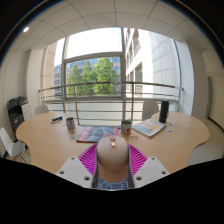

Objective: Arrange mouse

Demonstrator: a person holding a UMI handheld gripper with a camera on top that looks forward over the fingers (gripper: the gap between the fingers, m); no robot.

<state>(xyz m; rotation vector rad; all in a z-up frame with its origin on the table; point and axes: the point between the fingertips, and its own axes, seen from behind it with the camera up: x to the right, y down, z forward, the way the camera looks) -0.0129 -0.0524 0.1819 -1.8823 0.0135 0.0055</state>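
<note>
Gripper view is filled at its lower part by the gripper [112, 160], and a mouse [112, 158], pale and rounded with a small dark mark near its front, is seen between the two fingers [89, 158], whose magenta pads lie along both of its flanks. No gap can be made out at either side, so the mouse is judged to be gripped by the closed fingers, held above the near edge of the counter [40, 135].

A light, rigid plastic shell is to be expected: little squeeze should be needed, yet the smooth curved sides may slip if the grip is loosened. The flanks at mid-body, where the pads sit now, are judged the best place to take hold, since the buttons and wheel on top are kept free. Whether a cable trails cannot be told.

Beyond the fingers, a dark cup [126, 127] is seen on the counter, and another dark vessel [164, 111] farther to the right; their contents cannot be seen. A flat book or mat [96, 132] lies just ahead, and papers [150, 127] rest beside the cup. Trees are seen through a large window [95, 75] behind.
</note>
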